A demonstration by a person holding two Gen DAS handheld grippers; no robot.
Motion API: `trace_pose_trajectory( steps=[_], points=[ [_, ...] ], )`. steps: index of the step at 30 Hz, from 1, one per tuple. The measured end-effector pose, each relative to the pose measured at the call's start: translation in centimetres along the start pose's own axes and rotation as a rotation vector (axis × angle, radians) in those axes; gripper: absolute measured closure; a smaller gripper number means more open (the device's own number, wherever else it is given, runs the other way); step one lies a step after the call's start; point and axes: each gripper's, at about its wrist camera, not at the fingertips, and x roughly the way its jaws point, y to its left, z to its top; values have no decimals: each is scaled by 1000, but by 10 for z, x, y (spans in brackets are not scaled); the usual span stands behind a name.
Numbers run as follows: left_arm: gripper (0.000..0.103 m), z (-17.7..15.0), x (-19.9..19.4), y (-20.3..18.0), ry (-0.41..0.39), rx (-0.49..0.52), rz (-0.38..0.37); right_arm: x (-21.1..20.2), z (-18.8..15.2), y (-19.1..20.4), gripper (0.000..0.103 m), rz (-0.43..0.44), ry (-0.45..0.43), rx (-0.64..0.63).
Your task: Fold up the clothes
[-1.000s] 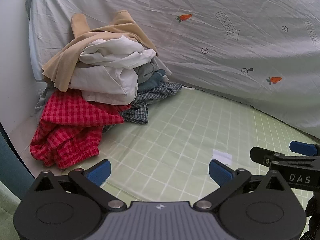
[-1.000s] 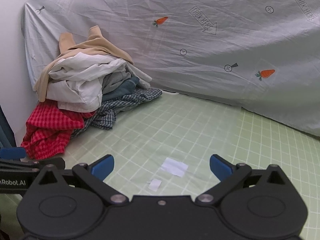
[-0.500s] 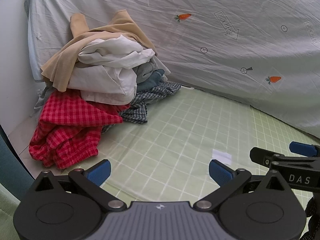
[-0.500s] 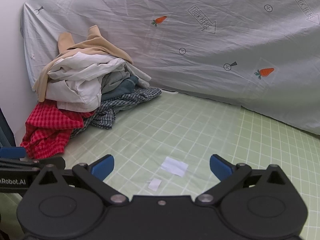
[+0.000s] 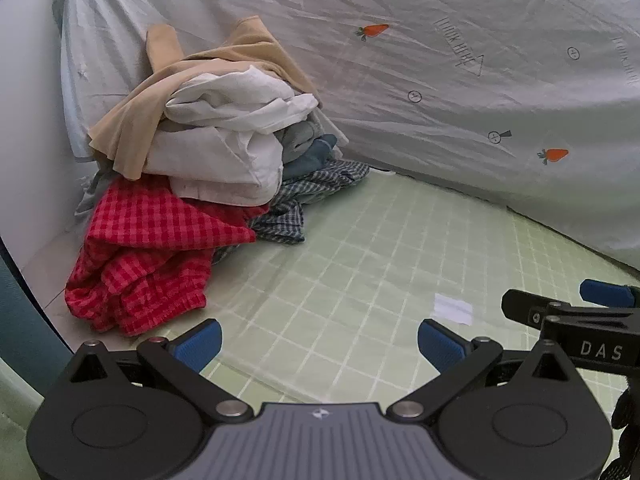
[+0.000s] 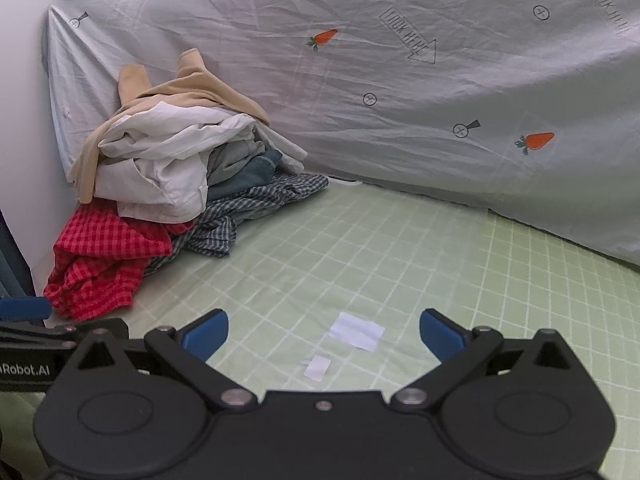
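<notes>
unfolded clothes heap at frame left, both grippers apart over the mat

pale green gridded mat point(image 5: 360, 264) fills the lower and central part of both views, and a wrinkled grey sheet point(image 5: 460, 92) printed with small orange carrots and arrow marks rises behind it across the upper frame. a white wall point(image 5: 28, 128) closes the far left edge.

the clothes pile point(image 5: 208, 168) sits at the left of centre in the left wrist view, on the mat and against the sheet. from top to bottom: a tan garment point(image 5: 192, 76) draped over the crest, a bulky white garment point(image 5: 236, 136) beneath it, grey and blue pieces tucked at its right side, a blue-checked garment point(image 5: 316, 188) spilling rightward onto the mat, and a red checked garment point(image 5: 152, 252) spread at the lower left, nearest the camera. in the right wrist view the same pile point(image 6: 172, 184) lies at the left of the frame.

two white patches point(image 6: 356, 330) lie on the mat in the lower centre of the right wrist view, apart from the pile.

the left gripper point(image 5: 318, 342) spans the bottom of its view with its blue-padded jaws spread wide and nothing between them. the right gripper point(image 6: 324, 330) stands likewise, jaws apart and empty; it also shows at the lower right edge of the left wrist view. neither touches the clothes.
</notes>
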Motion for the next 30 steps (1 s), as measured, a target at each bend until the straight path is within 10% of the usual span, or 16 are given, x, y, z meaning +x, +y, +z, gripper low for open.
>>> trace_pose_trajectory(
  steps=[15,30],
  points=[
    [0,44,36,48,34,-139,79,70,17,9,0,22,92,-91],
    [18,194,93,146,-202,-264,228,214,191,52,10,121,-87,-281]
  ],
)
